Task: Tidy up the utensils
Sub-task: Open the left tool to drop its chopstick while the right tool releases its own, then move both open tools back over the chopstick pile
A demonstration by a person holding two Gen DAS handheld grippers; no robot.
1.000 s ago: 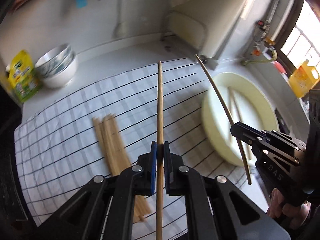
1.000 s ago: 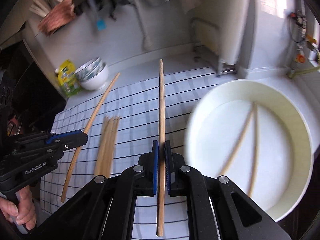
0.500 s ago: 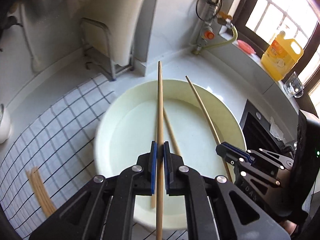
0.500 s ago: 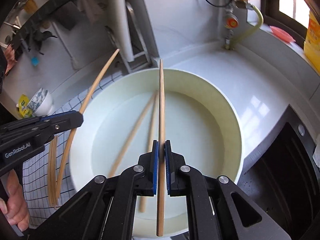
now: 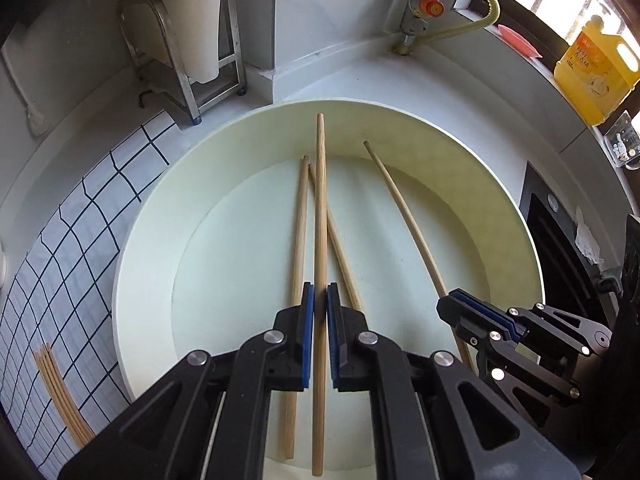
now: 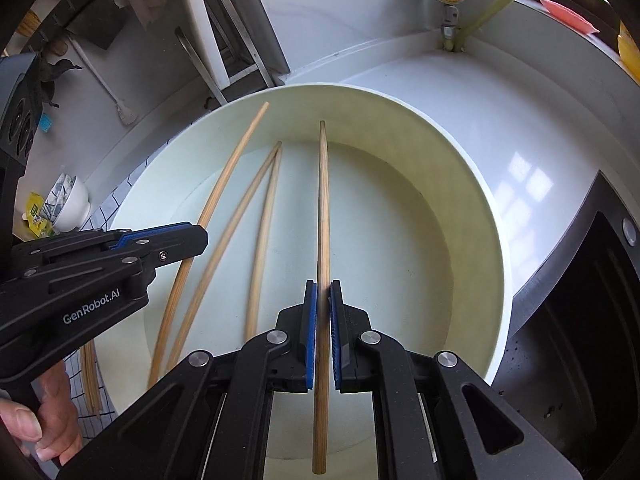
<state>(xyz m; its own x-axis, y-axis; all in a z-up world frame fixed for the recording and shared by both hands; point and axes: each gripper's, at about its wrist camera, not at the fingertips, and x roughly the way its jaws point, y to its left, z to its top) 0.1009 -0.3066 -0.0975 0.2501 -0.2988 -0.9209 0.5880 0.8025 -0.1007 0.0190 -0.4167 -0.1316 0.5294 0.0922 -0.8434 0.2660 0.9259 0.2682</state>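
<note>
A large cream round basin point(image 5: 160, 208) point(image 6: 472, 184) sits on the white counter. Two wooden chopsticks point(image 5: 299, 224) point(image 6: 264, 216) lie on its floor. My left gripper point(image 5: 320, 292) is shut on one chopstick point(image 5: 320, 200), held over the basin; it also shows in the right wrist view point(image 6: 192, 236). My right gripper point(image 6: 323, 288) is shut on another chopstick point(image 6: 323, 200), also over the basin; it shows in the left wrist view point(image 5: 452, 304). Several more chopsticks point(image 5: 56, 392) lie bundled on the checked cloth point(image 5: 80, 208).
A metal rack point(image 5: 176, 60) stands behind the basin. A gas valve with yellow hose point(image 5: 428, 8) is at the back wall, a yellow bottle point(image 5: 596, 68) on the sill. A black stove edge point(image 6: 580, 280) lies right. Stacked bowls point(image 6: 68, 200) sit far left.
Both grippers have swung from over the checked cloth to over the basin and lowered toward it, each still holding its chopstick.
</note>
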